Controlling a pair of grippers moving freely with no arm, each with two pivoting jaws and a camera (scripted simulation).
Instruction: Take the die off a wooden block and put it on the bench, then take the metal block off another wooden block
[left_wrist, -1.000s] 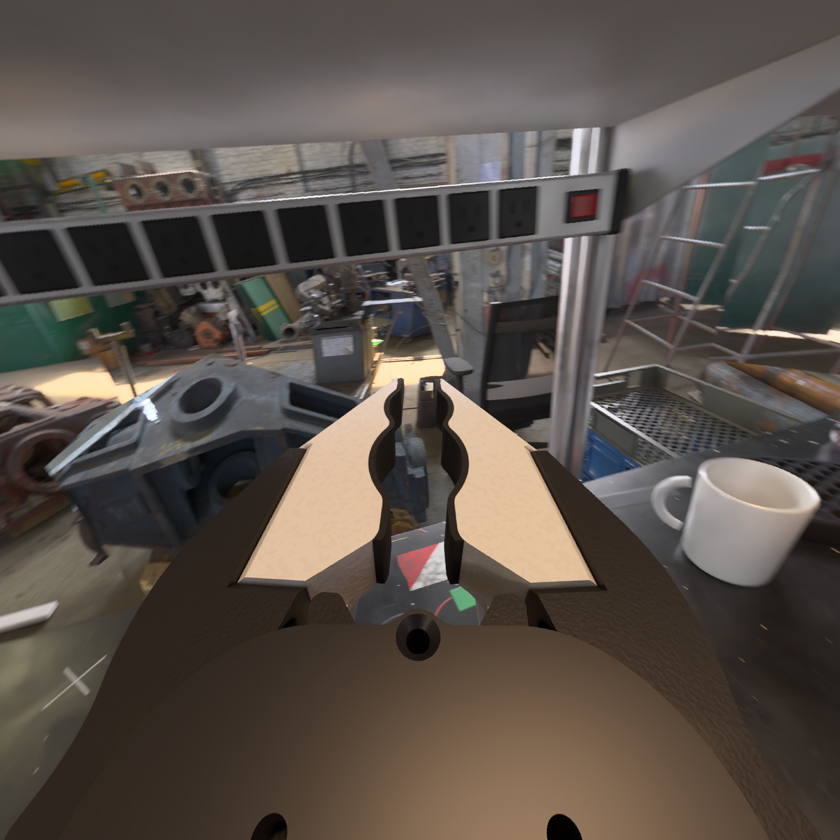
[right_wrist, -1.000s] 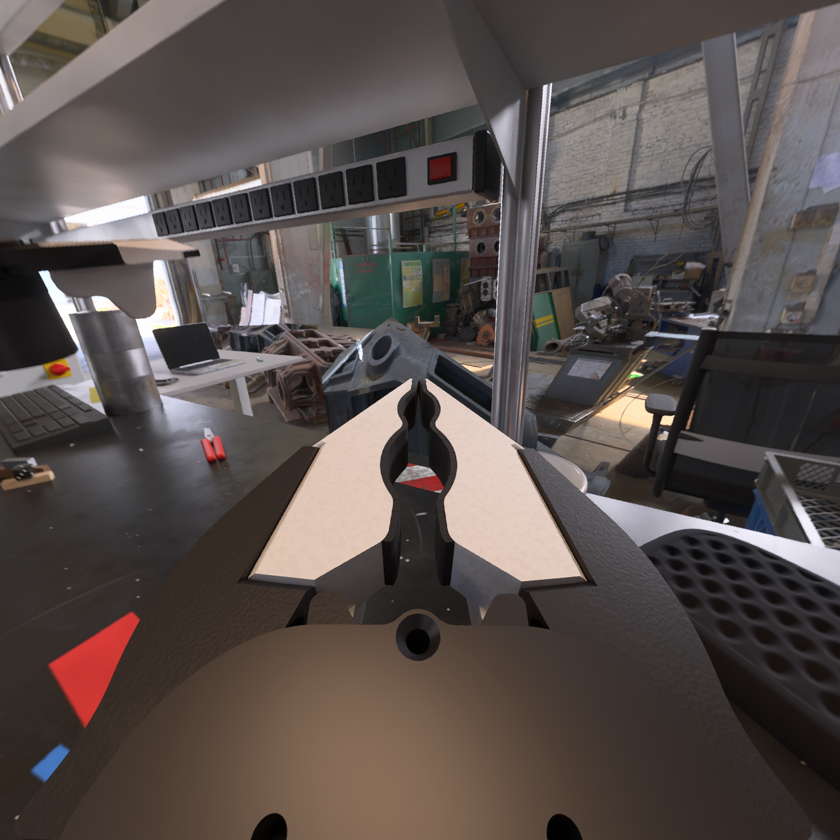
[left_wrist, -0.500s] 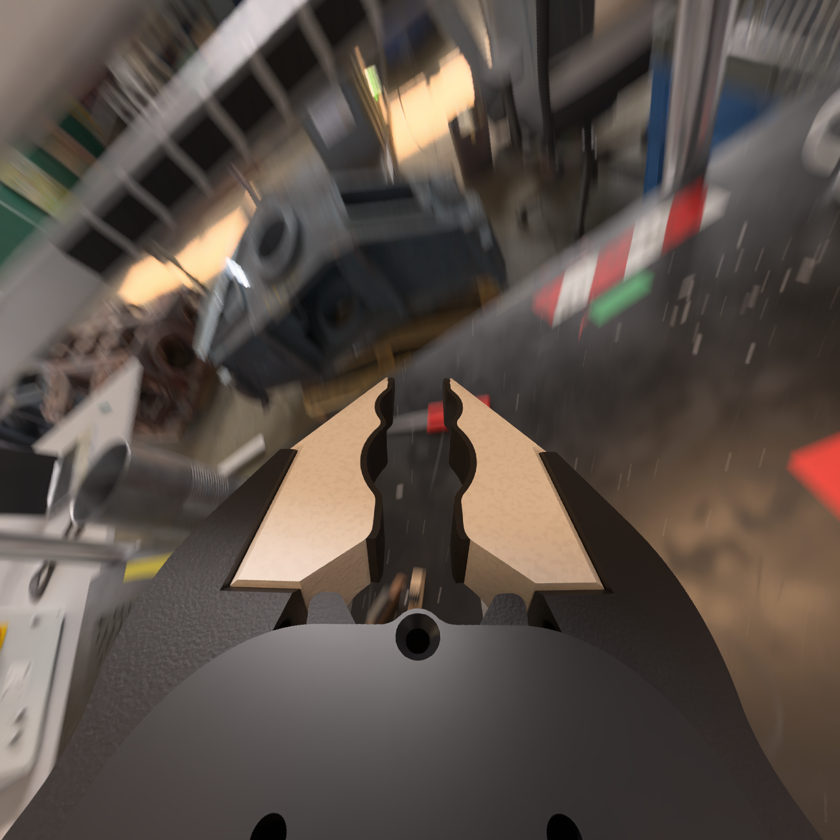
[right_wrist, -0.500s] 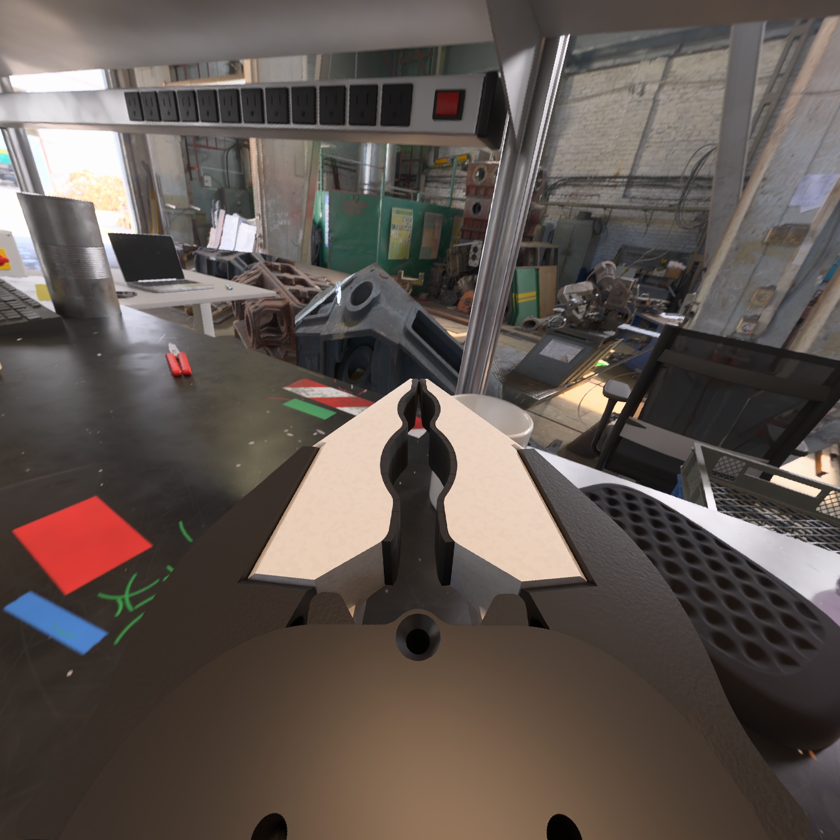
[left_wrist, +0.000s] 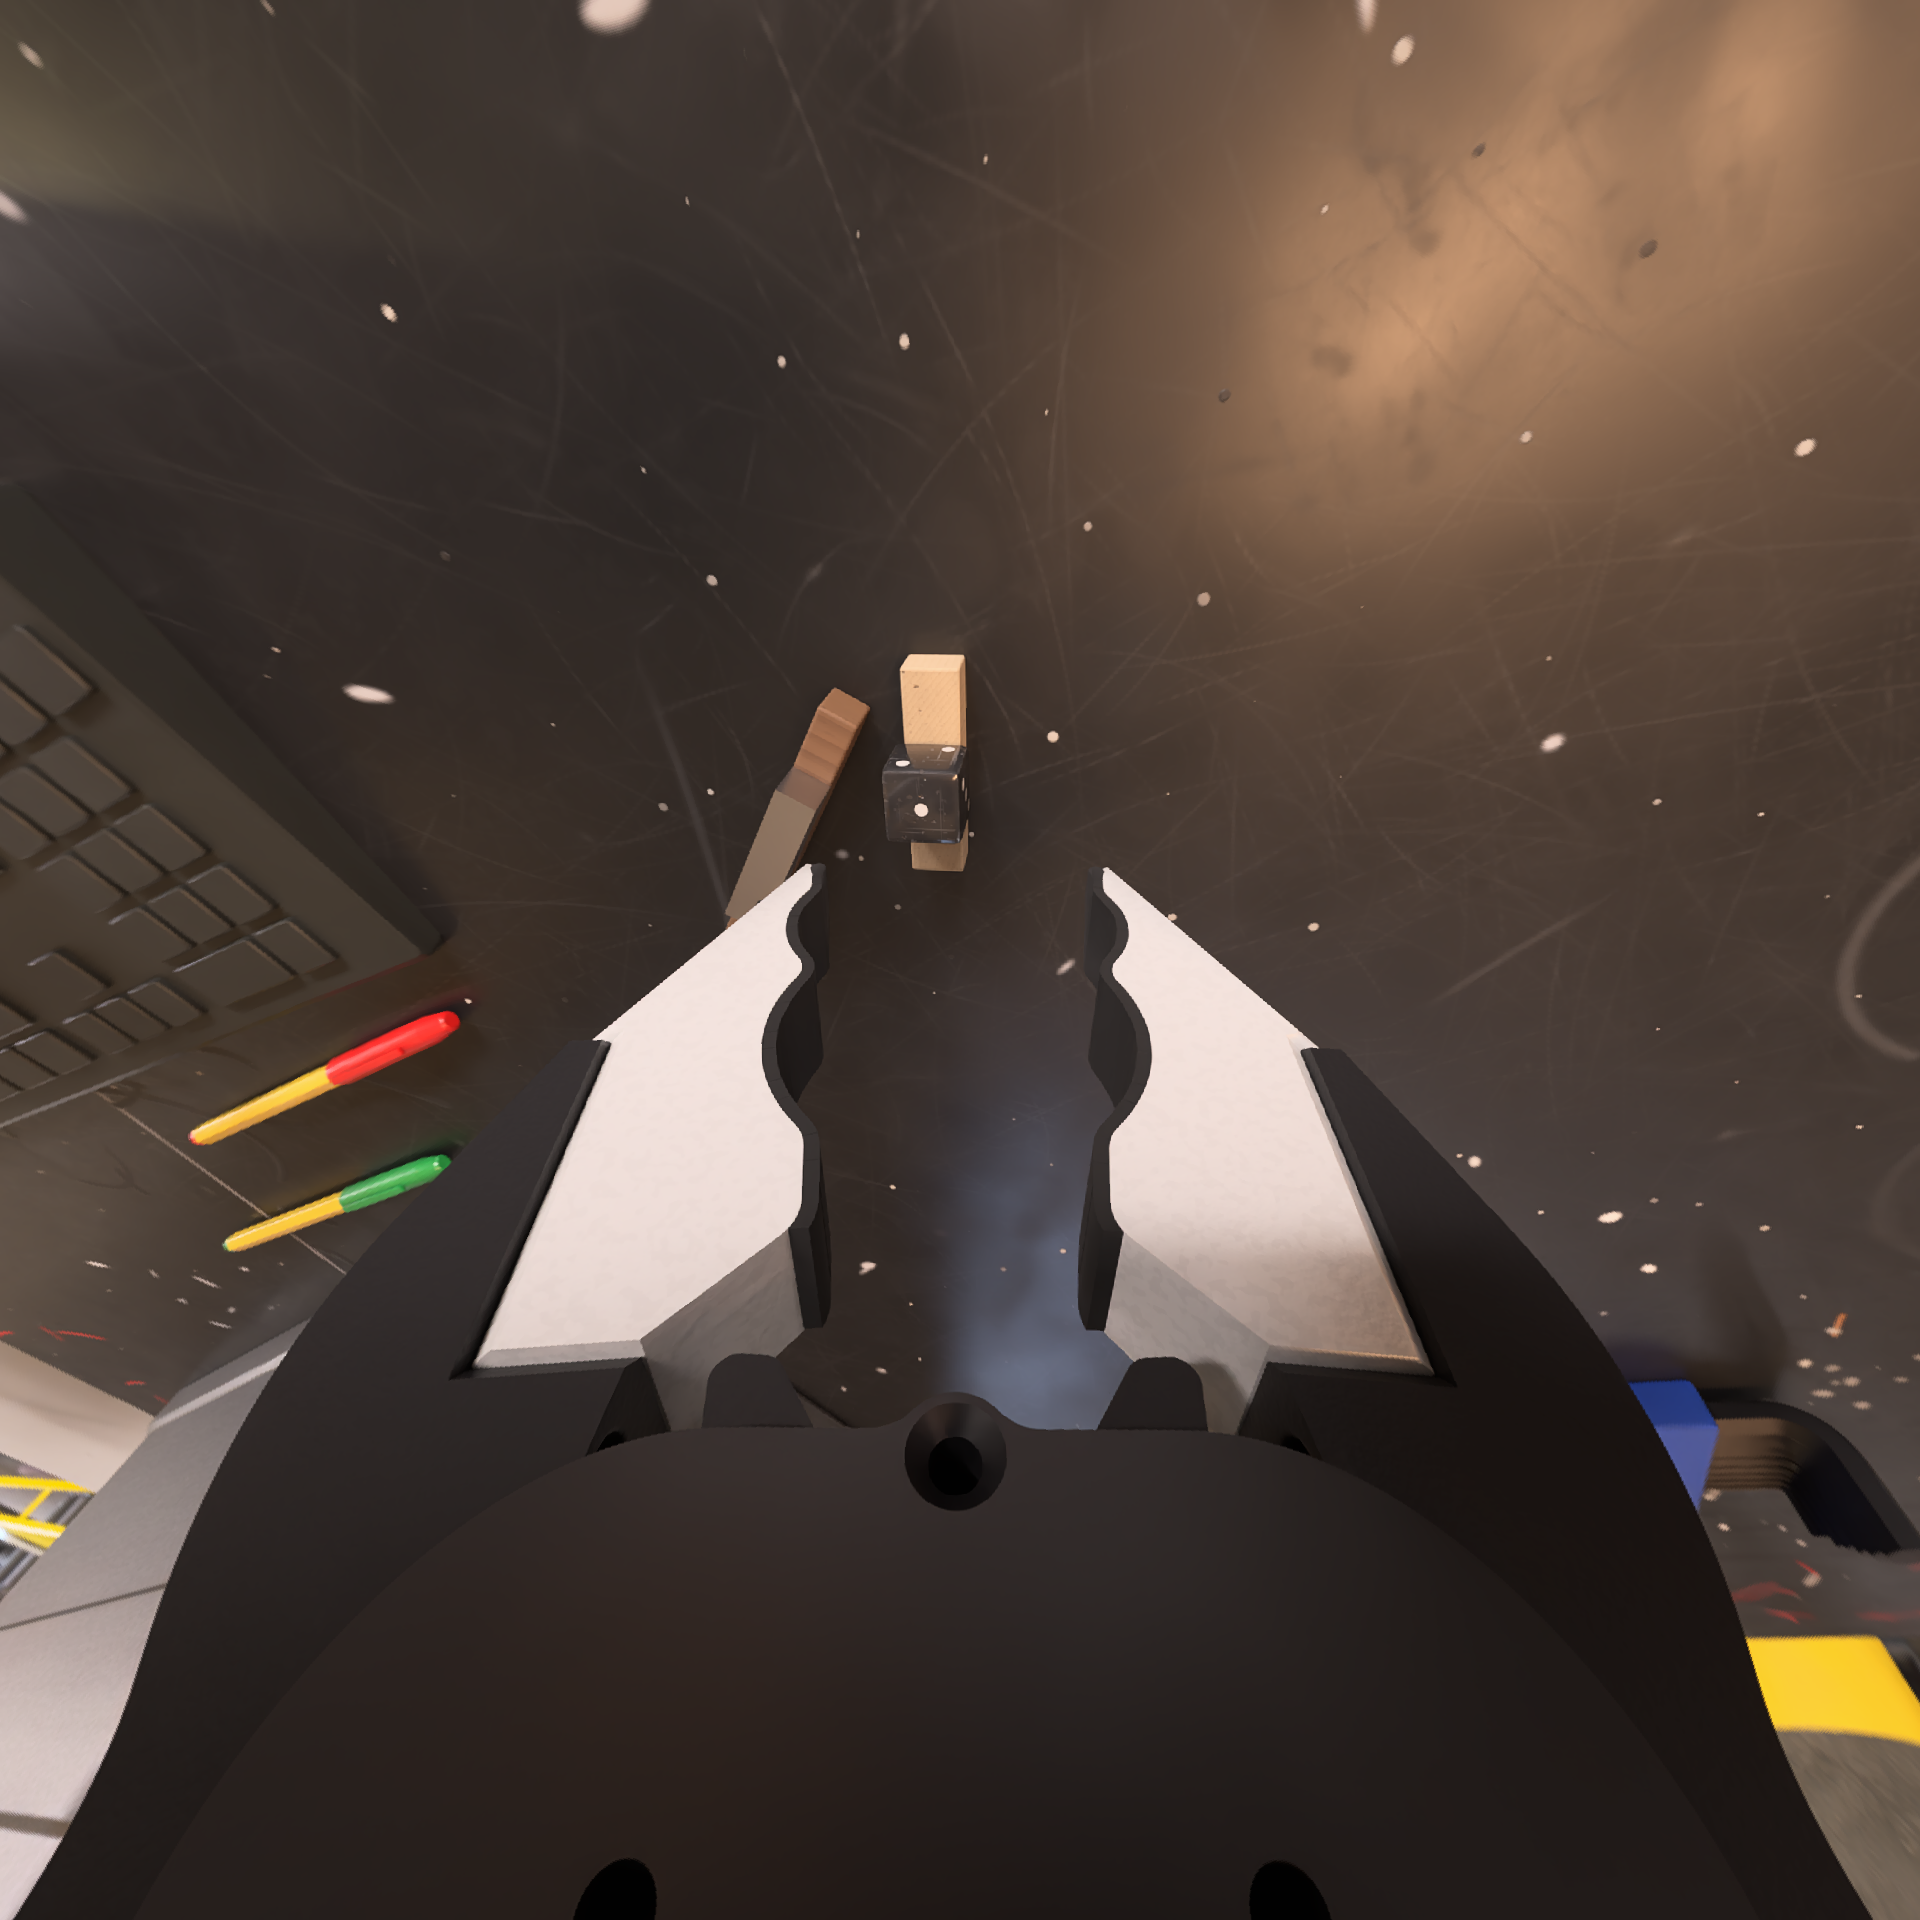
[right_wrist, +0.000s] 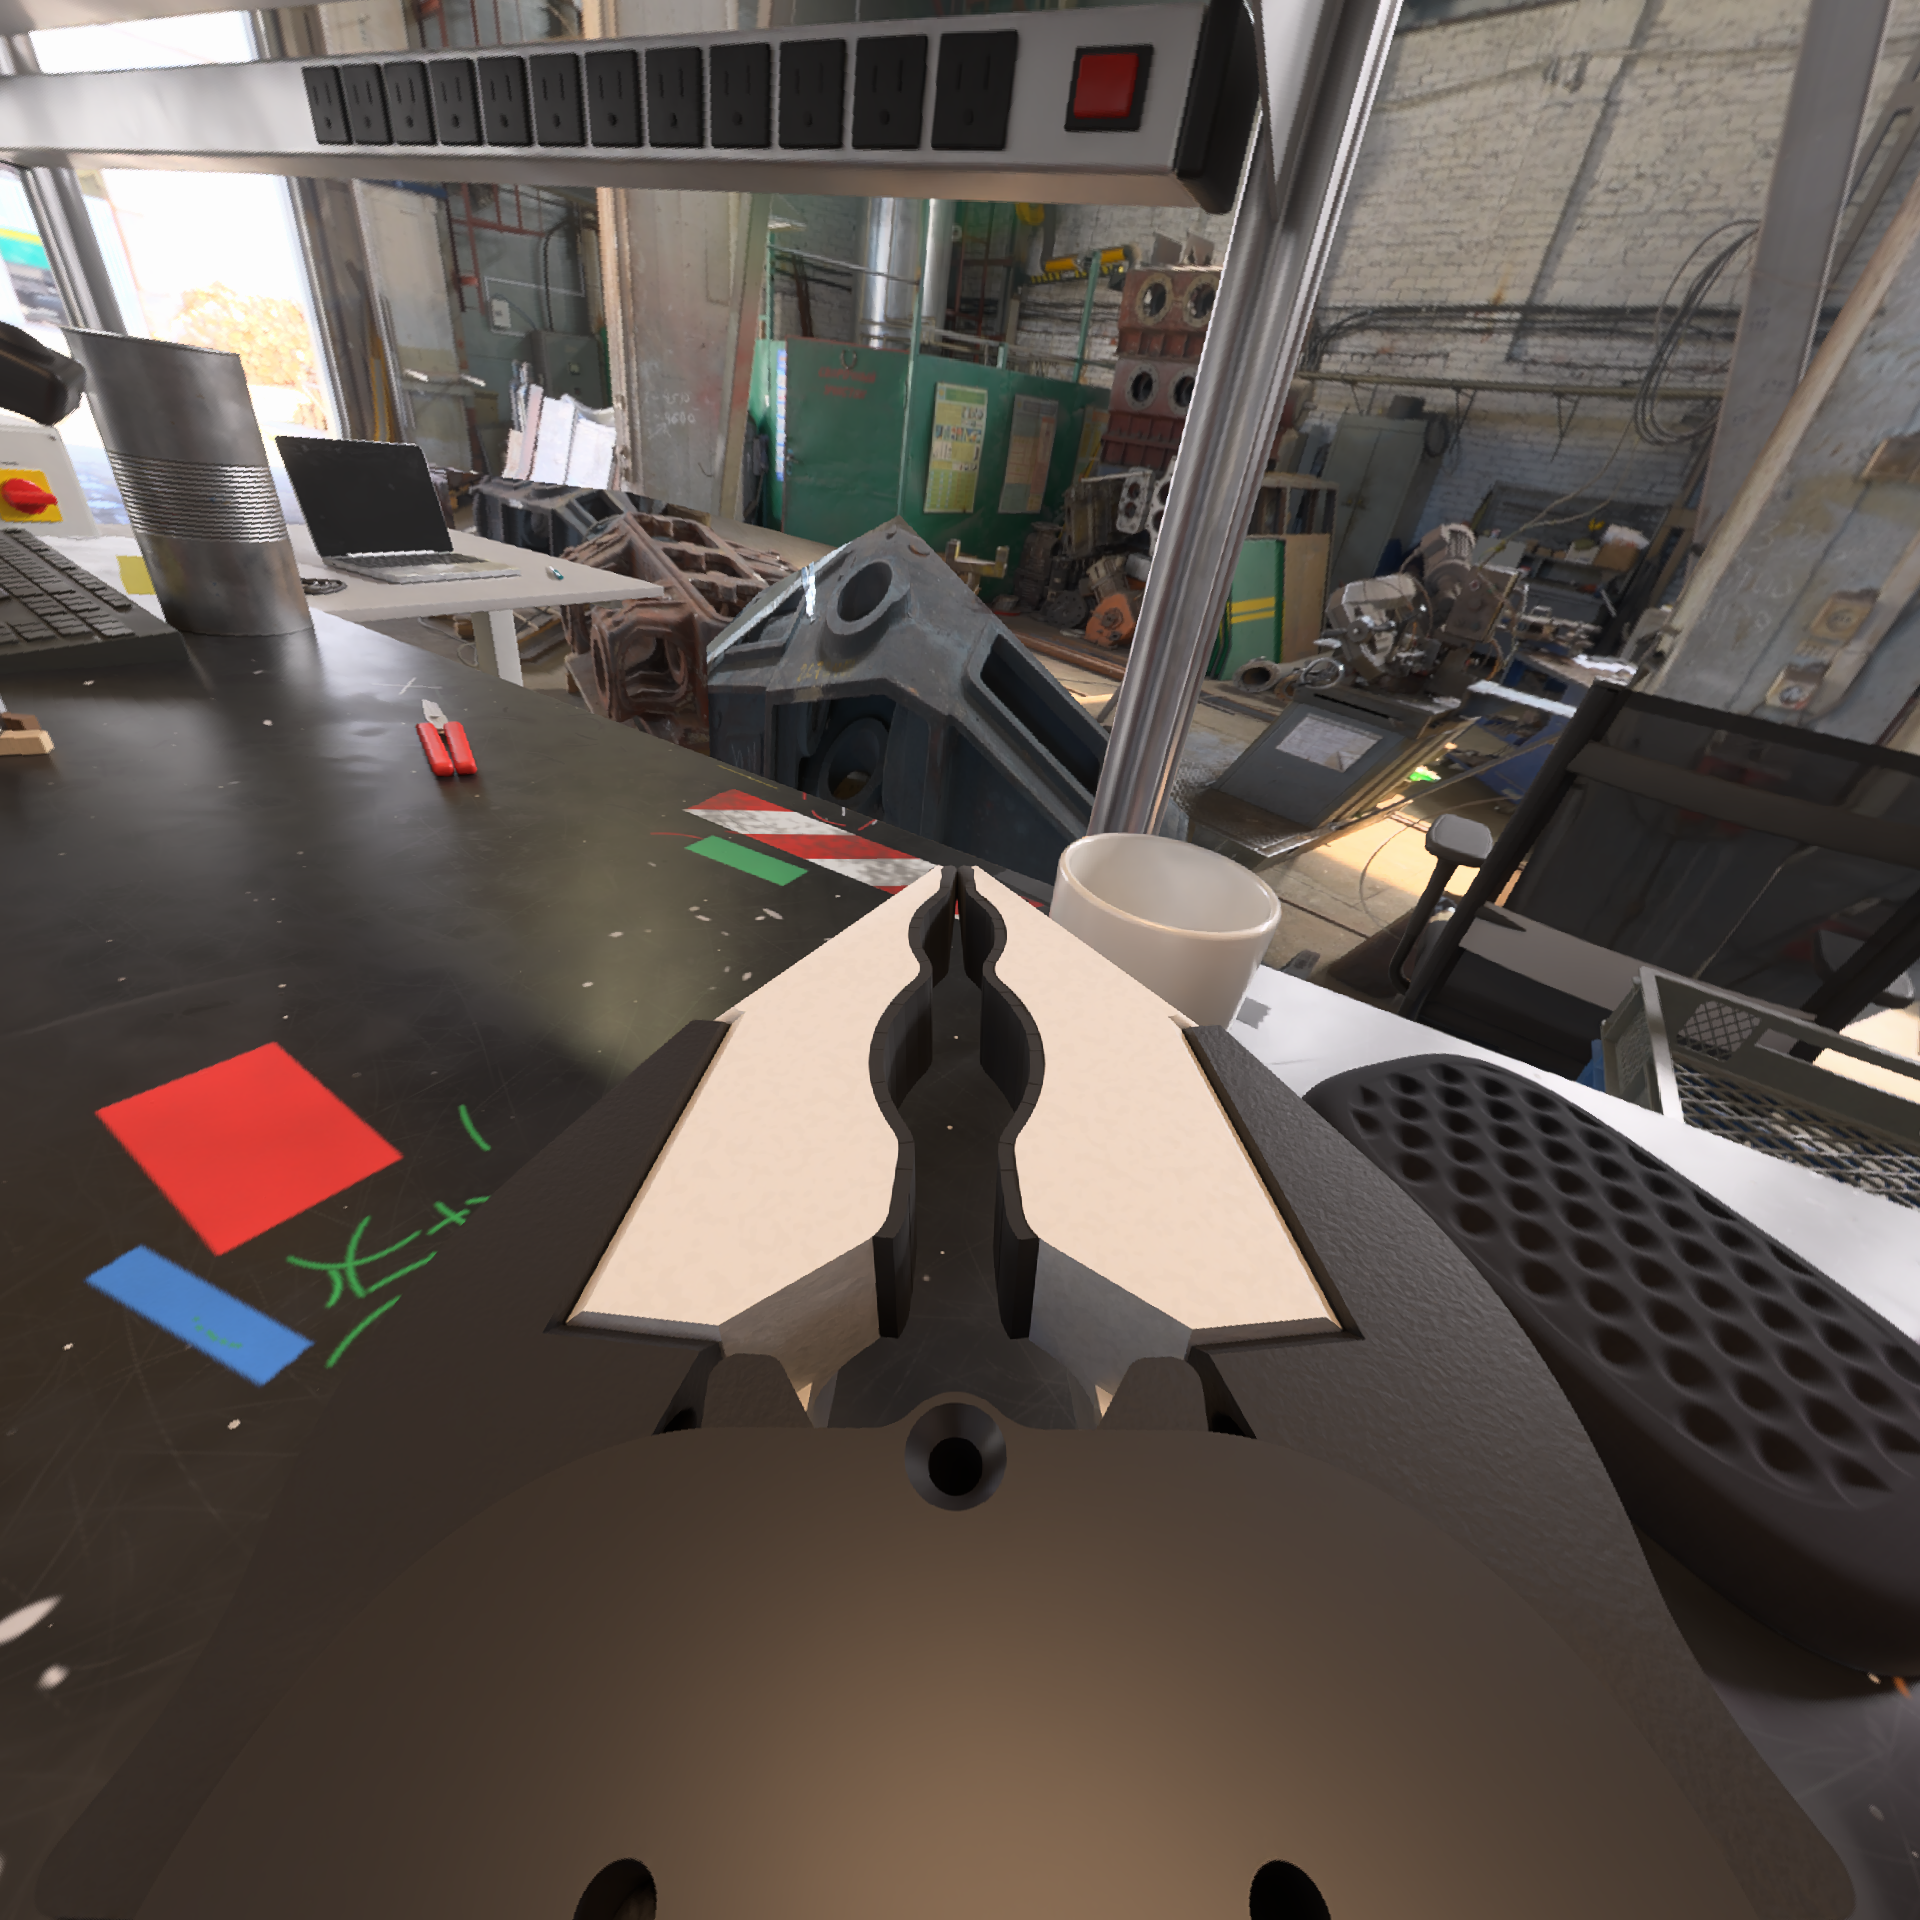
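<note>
**Left gripper over the die, right gripper idle**

Left wrist view: half a second ago this view was tilted and blurred. I now look straight down on the dark scratched bench (left_wrist: 1351, 623). My left gripper (left_wrist: 956, 883) has gone from a narrow gap to jaws spread wide, holding nothing. The black die (left_wrist: 923, 808) sits on a pale wooden block (left_wrist: 932, 698), just ahead of my fingertips and slightly left of centre. Just left of it lies the metal block (left_wrist: 777, 847) on a darker wooden block (left_wrist: 834, 734). A keyboard (left_wrist: 135, 831) and two markers, red (left_wrist: 327, 1075) and green (left_wrist: 338, 1202), lie to the left.

Right wrist view: framing has barely shifted. My right gripper (right_wrist: 957, 878) has its tips pressed almost together, pinching nothing. A white mug (right_wrist: 1164, 925) stands just beyond, near the bench edge; a workshop lies behind.
</note>
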